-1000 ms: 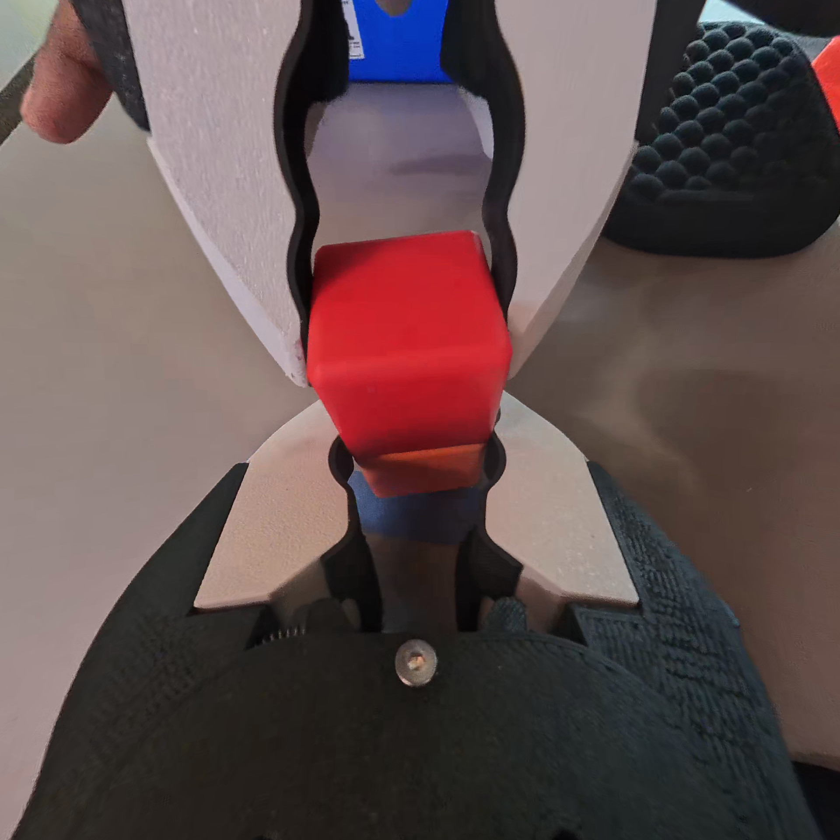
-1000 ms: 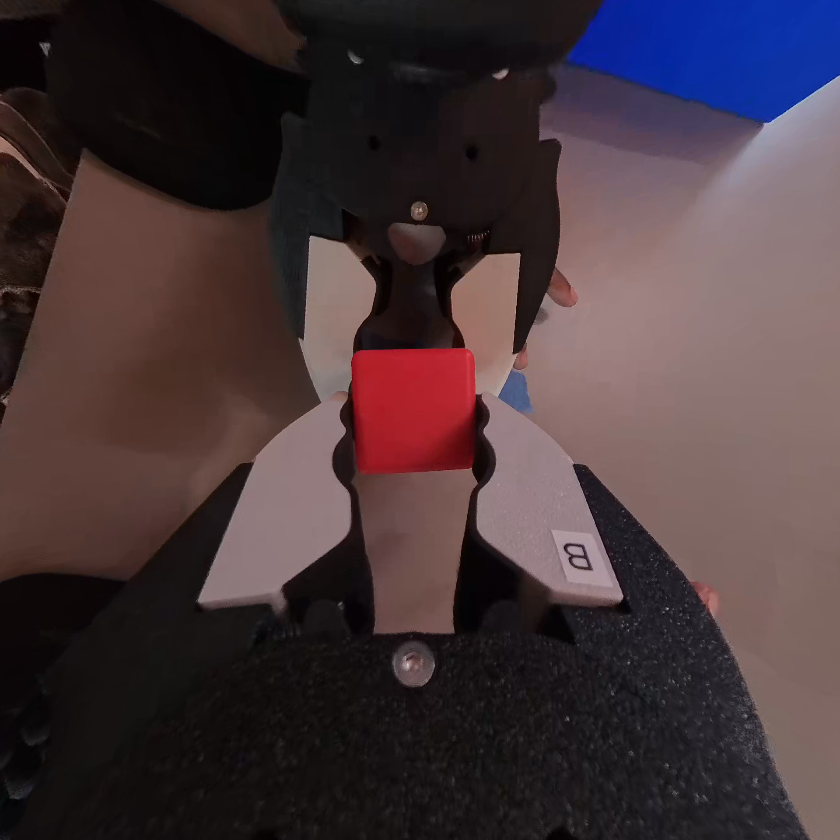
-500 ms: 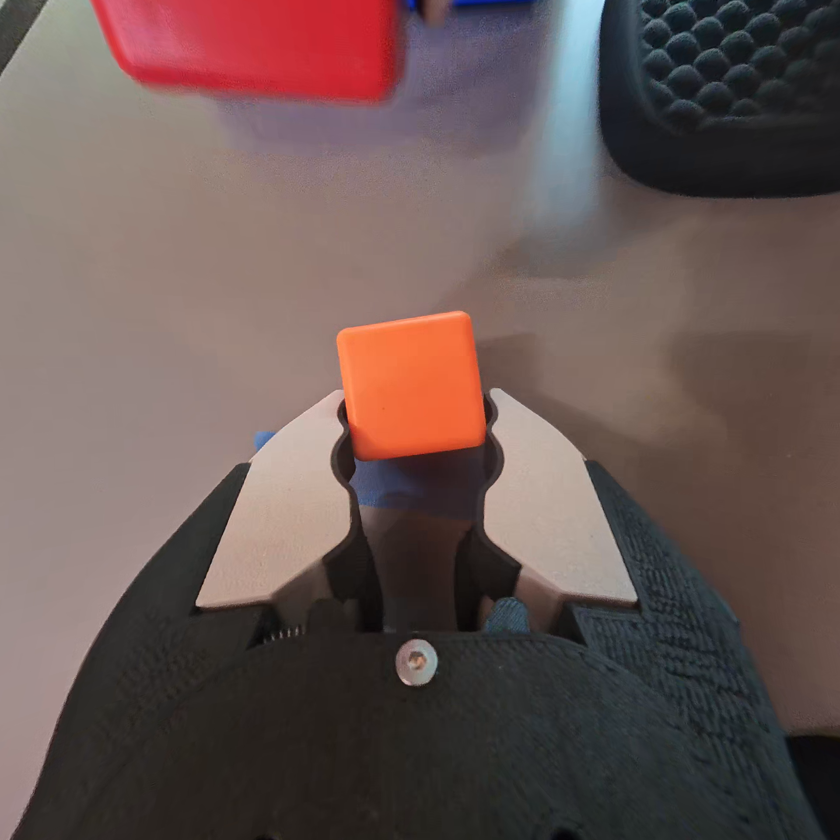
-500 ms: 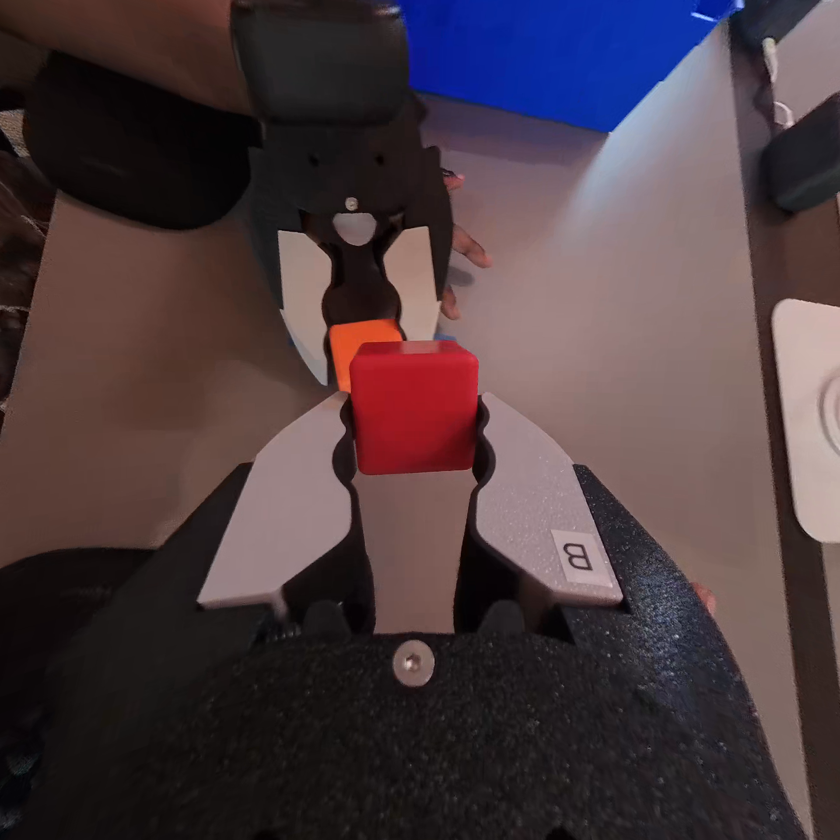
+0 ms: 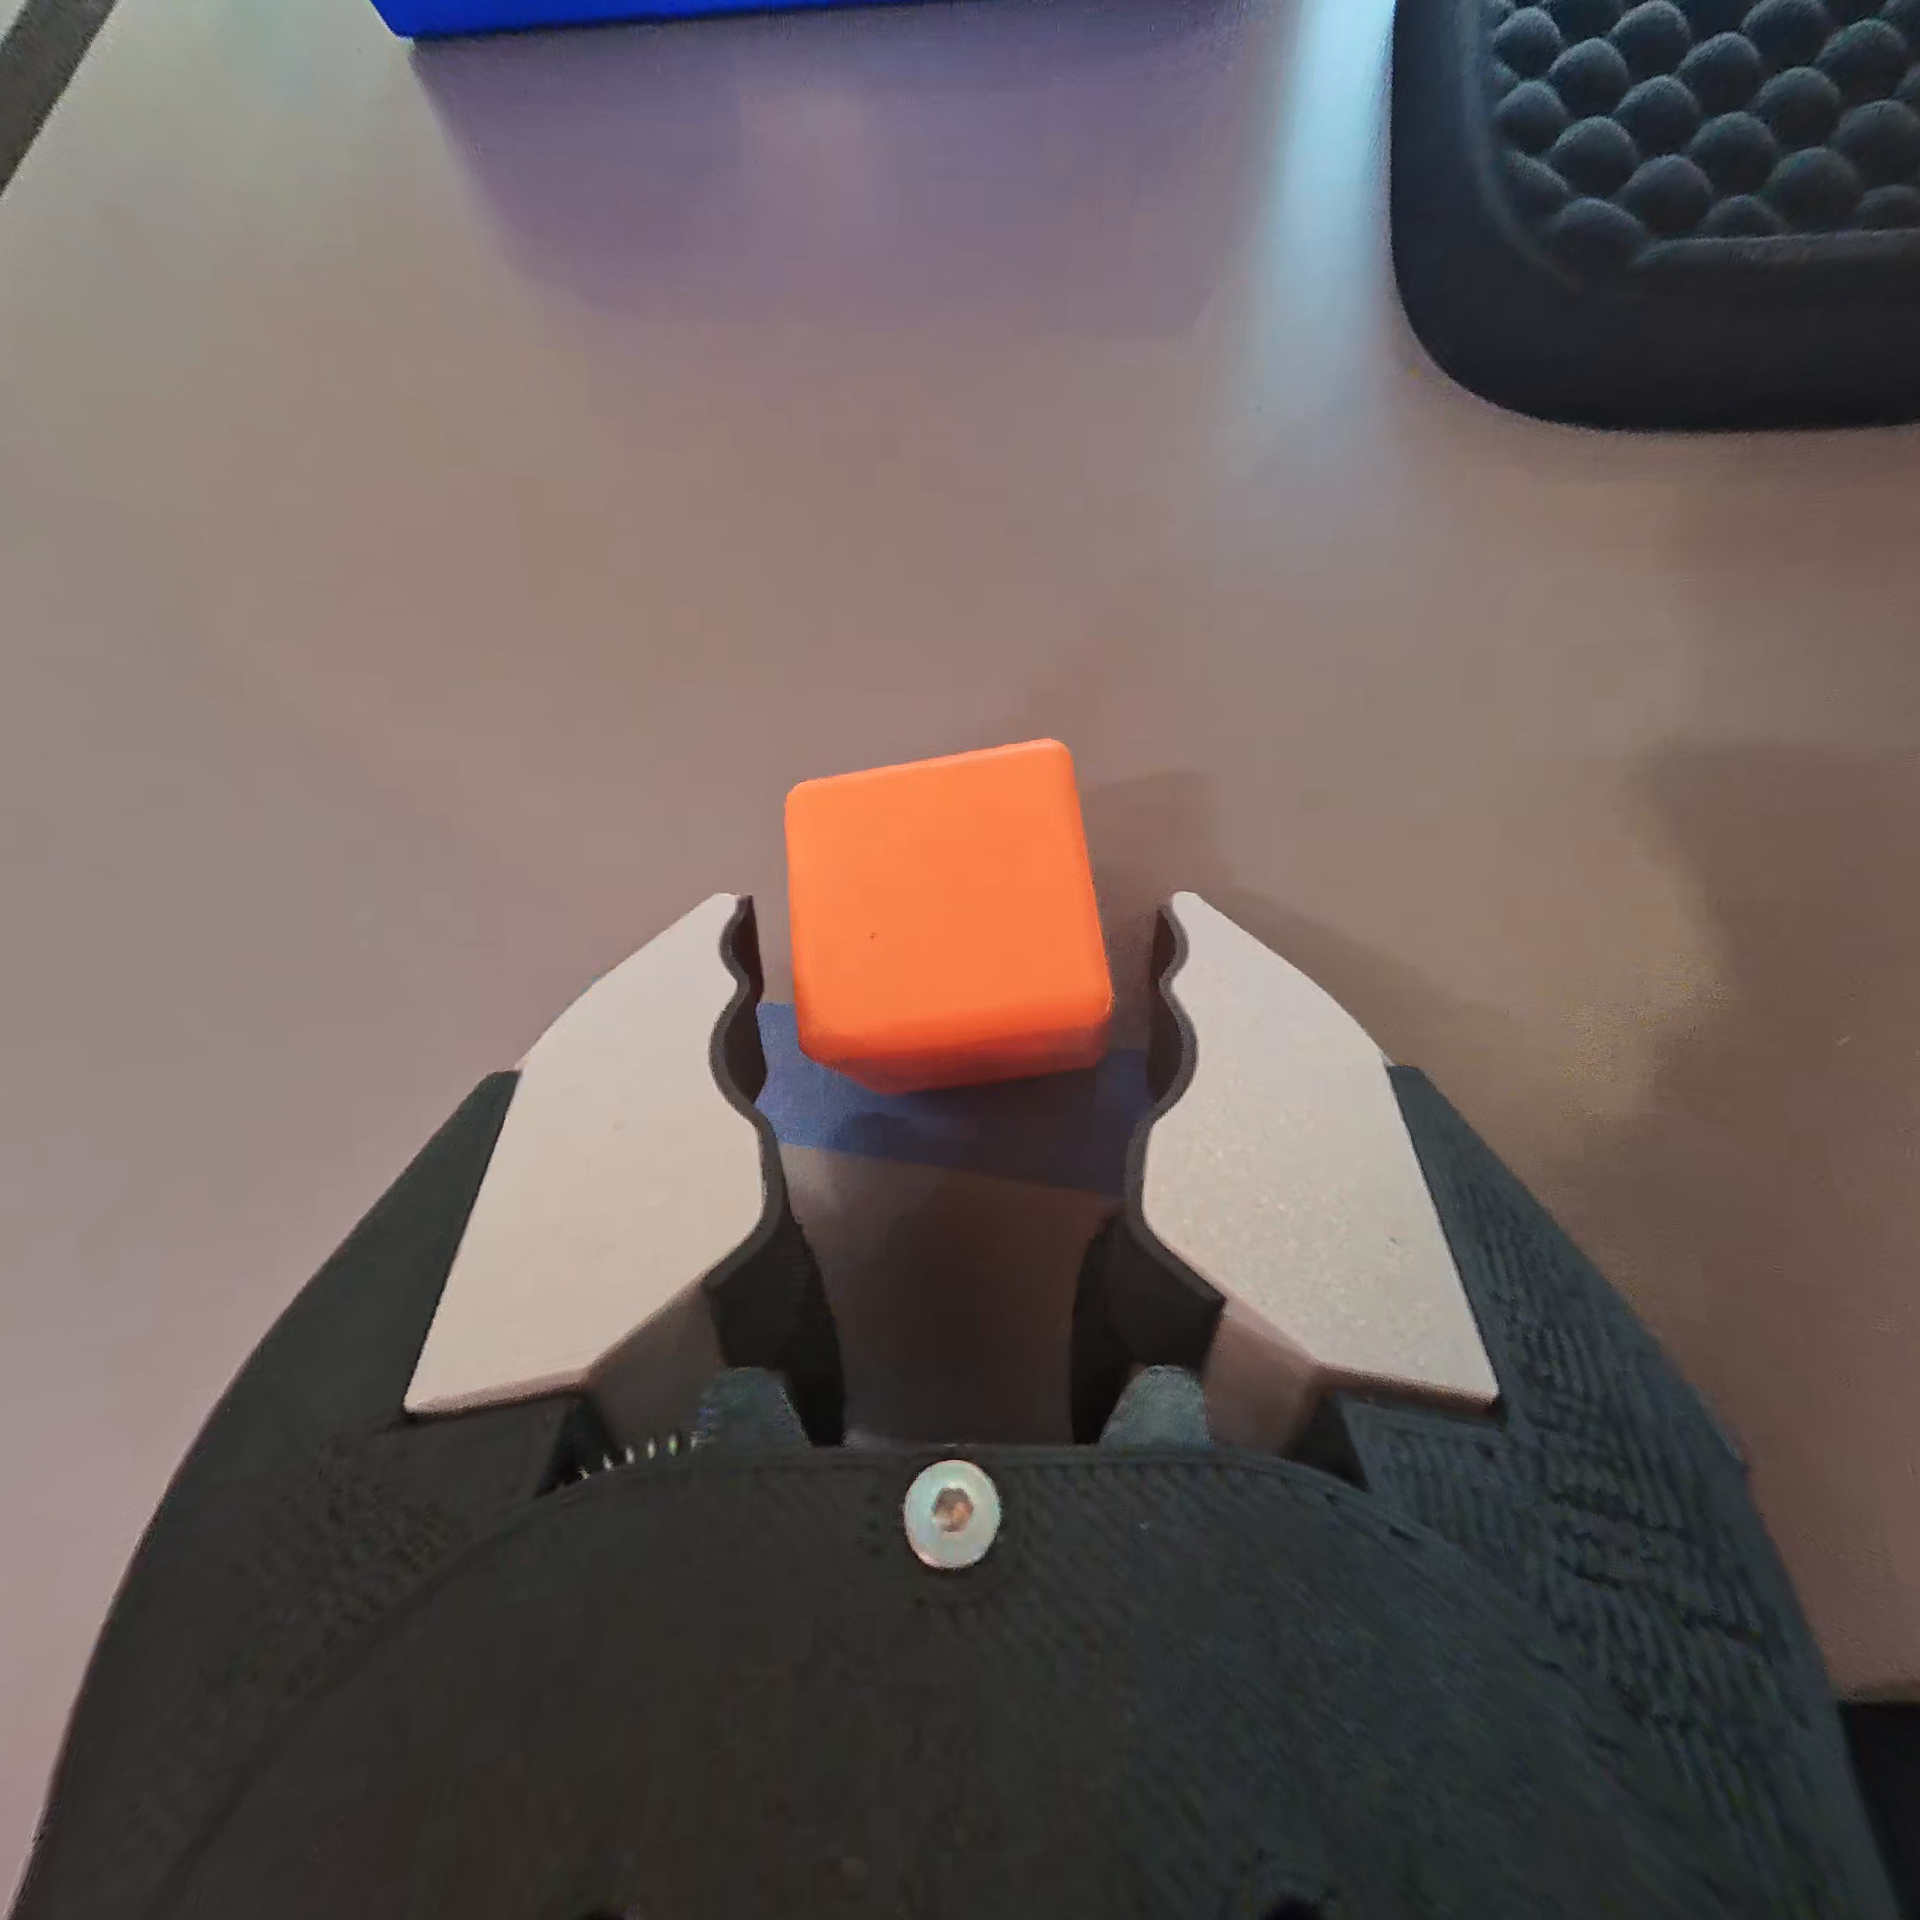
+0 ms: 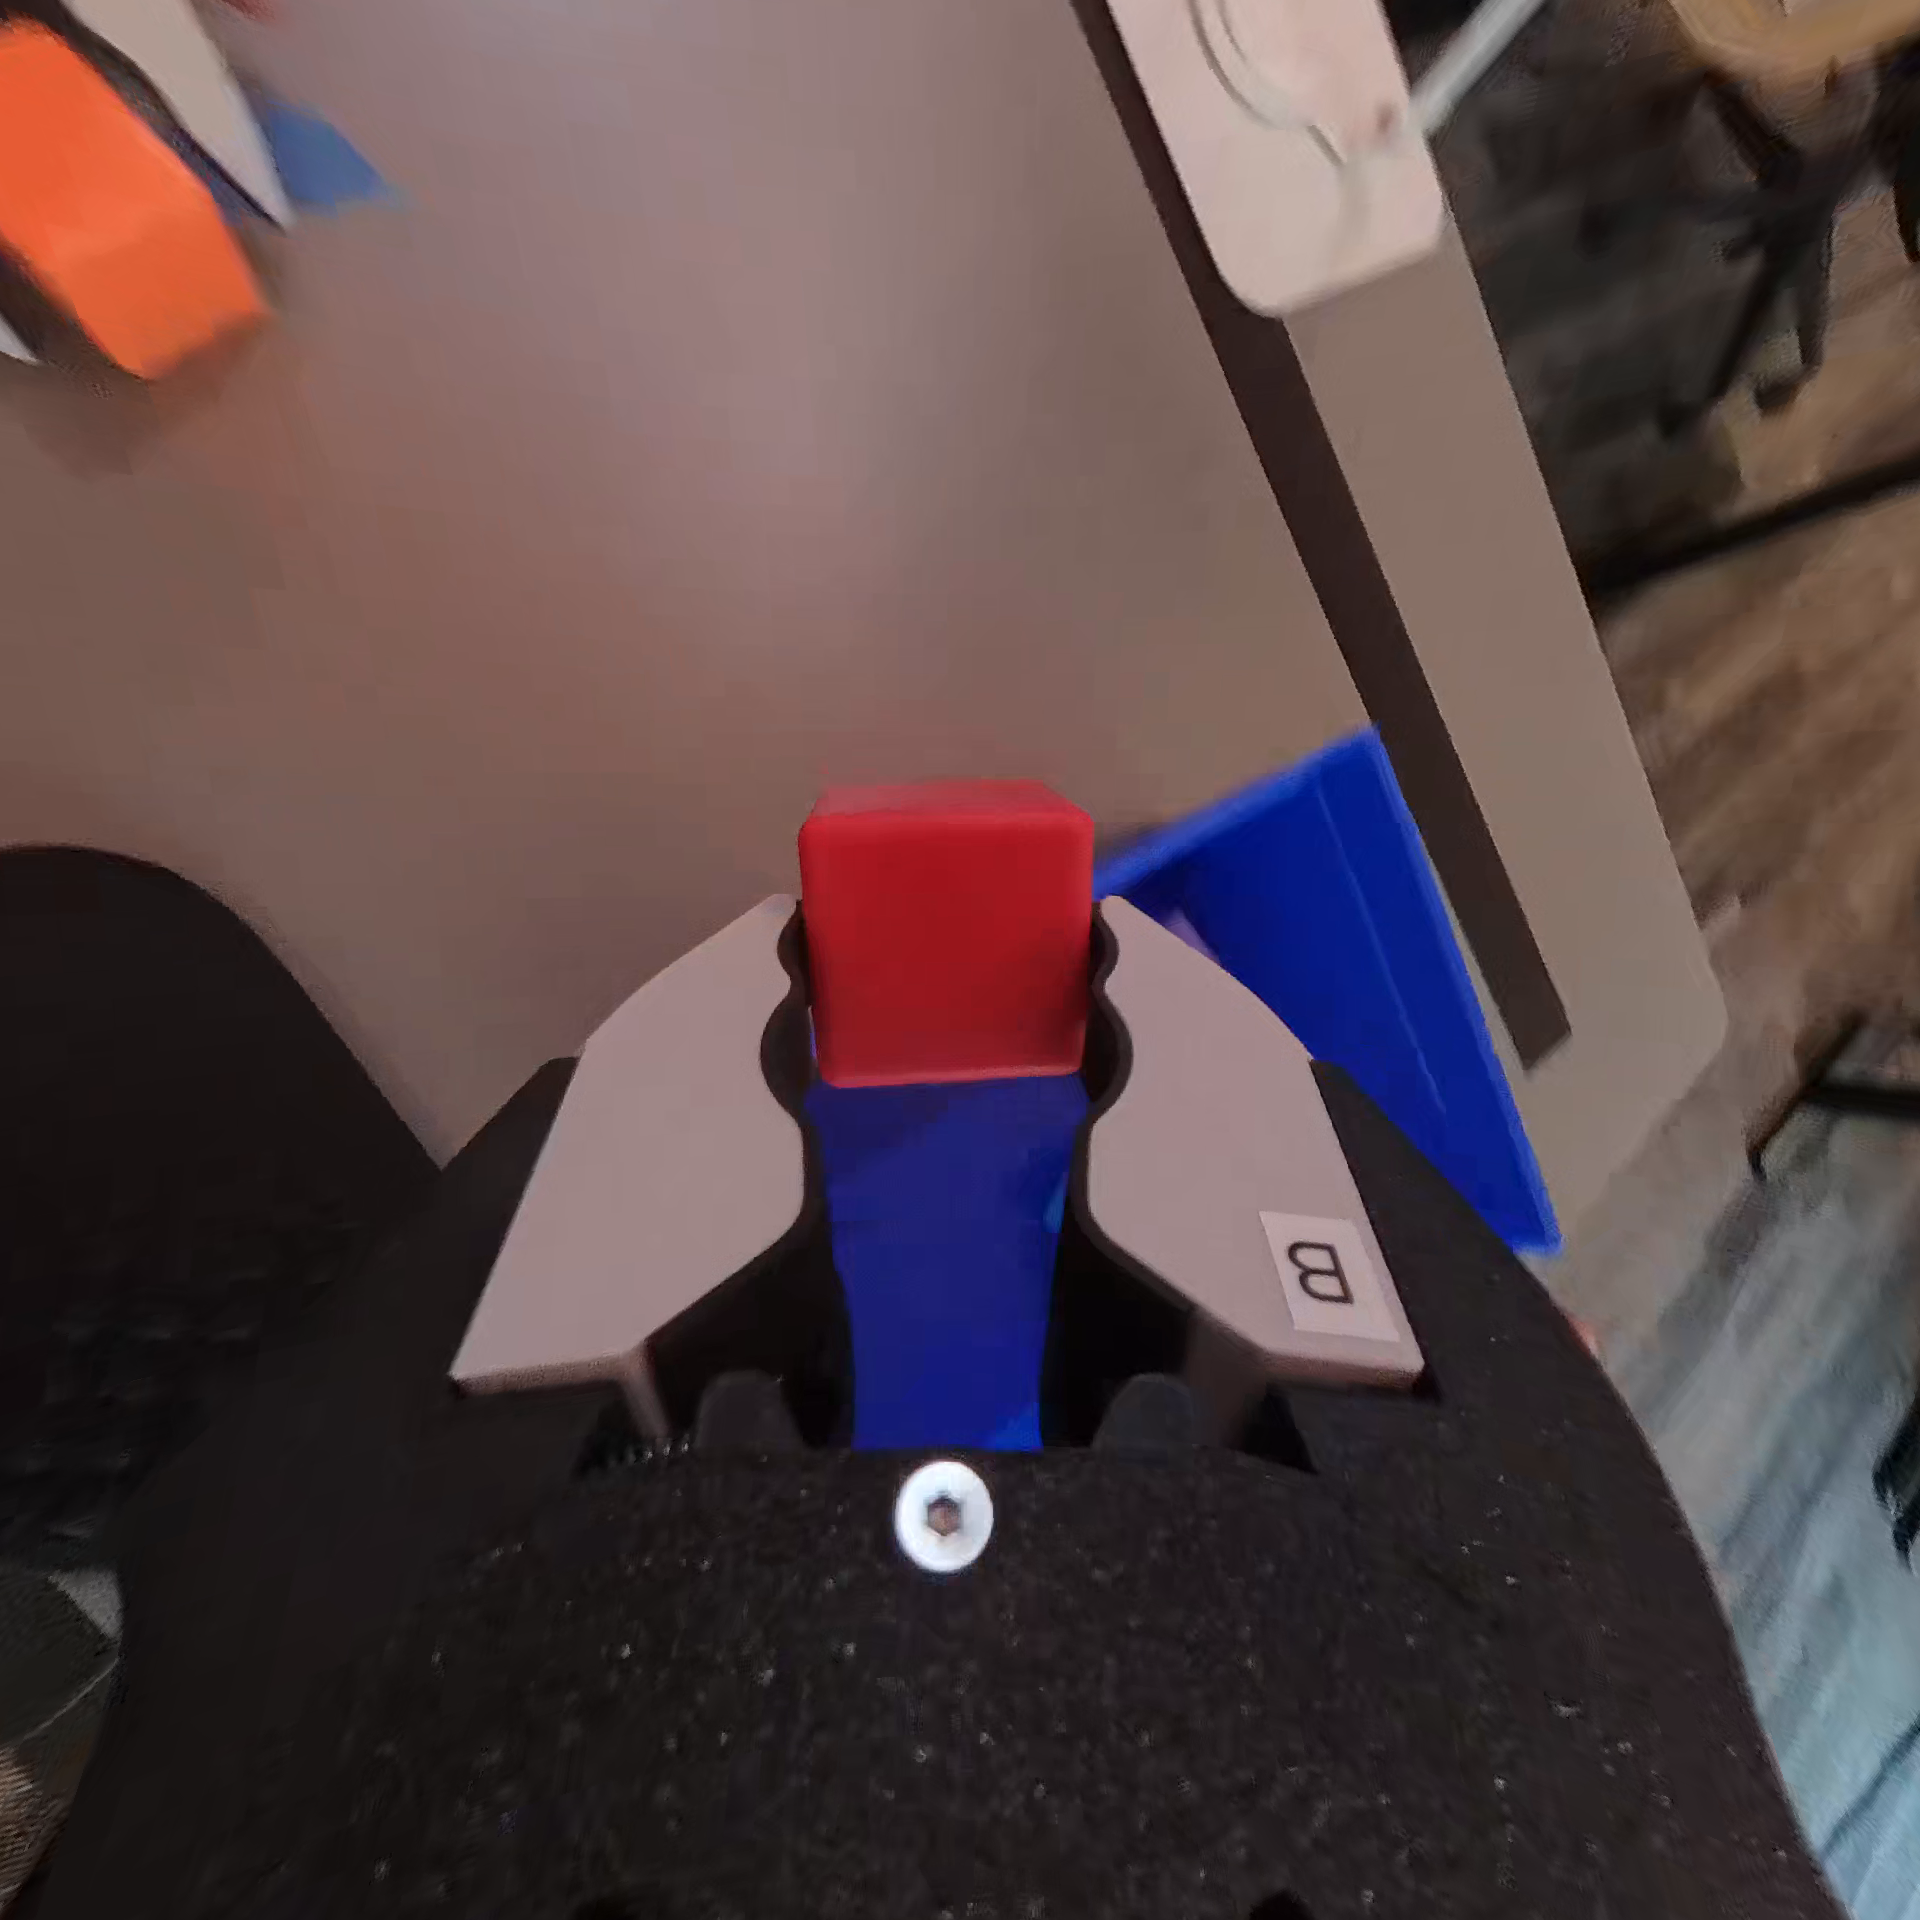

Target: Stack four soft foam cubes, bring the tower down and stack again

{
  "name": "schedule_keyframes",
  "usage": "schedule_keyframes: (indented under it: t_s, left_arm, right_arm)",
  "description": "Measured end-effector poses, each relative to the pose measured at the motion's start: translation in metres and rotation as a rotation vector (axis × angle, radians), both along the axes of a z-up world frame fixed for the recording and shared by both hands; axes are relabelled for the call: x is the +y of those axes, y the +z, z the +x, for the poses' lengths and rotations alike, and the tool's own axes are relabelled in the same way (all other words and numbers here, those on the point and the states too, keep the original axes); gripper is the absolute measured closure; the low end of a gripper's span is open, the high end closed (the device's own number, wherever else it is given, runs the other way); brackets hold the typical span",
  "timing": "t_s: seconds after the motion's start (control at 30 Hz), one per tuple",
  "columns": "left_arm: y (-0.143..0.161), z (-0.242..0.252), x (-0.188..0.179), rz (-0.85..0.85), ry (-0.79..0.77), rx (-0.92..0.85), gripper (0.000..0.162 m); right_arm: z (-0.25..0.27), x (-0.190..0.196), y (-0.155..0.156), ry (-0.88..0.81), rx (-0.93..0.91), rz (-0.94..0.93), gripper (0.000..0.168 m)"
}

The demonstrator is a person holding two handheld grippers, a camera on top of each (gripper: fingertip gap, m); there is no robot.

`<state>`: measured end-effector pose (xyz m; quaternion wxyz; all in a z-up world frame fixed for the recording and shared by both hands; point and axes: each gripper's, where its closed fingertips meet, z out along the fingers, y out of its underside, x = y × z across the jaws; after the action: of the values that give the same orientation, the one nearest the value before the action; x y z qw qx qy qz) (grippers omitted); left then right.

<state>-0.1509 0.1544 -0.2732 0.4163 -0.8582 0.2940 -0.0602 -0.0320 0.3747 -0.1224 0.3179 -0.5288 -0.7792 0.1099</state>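
Two foam cubes: one orange cube (image 5: 940,914), one red cube (image 6: 945,945).

left tool (image 5: 954,914): jaws apart | right tool (image 6: 943,914): jaws clamped on load

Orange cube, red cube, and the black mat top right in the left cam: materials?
Orange cube: matte, smooth skin, rounded corners, so likely soft foam. Red cube: same look; no visible denting between the fingers. Black mat: bumpy egg-crate surface, dull finish, probably foam, possibly rubber.

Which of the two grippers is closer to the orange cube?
Left. The left gripper straddles the orange cube, jaws open; the right gripper holds a red cube well away.
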Motion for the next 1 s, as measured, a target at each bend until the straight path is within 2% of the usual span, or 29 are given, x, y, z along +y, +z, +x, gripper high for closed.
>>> schedule_keyframes:
  t_s: [0.17,0.37,0.6,0.67,0.77,0.87,0.93,1.0]
  left_arm:
    - [0.001,-0.003,0.002,0.014,0.023,0.011,0.080]
    - [0.002,-0.003,0.002,0.018,0.020,-0.005,0.079]
    - [0.005,-0.007,0.001,0.027,0.029,-0.025,0.079]
    - [0.005,-0.007,0.000,0.025,0.023,-0.026,0.080]
    - [0.006,-0.005,-0.002,0.022,0.006,-0.035,0.079]
    - [0.008,-0.004,-0.004,0.021,-0.011,-0.052,0.077]
    - [0.012,-0.002,-0.006,0.026,-0.025,-0.083,0.073]
    - [0.018,0.000,-0.008,0.035,-0.031,-0.118,0.067]
  right_arm:
    - [0.048,0.041,-0.033,-0.166,-0.071,-0.065,0.119]
    - [0.062,0.051,-0.099,-0.211,-0.180,-0.152,0.119]
    - [0.063,0.055,-0.139,-0.235,-0.266,-0.200,0.118]
    - [0.062,0.058,-0.141,-0.240,-0.270,-0.188,0.104]
    - [0.052,0.066,-0.112,-0.259,-0.156,-0.124,0.095]
    - [0.030,0.061,-0.049,-0.257,0.053,-0.055,0.094]
    - [0.004,0.030,-0.004,-0.153,0.202,-0.047,0.094]
    - [-0.027,-0.031,0.023,0.065,0.284,-0.103,0.094]
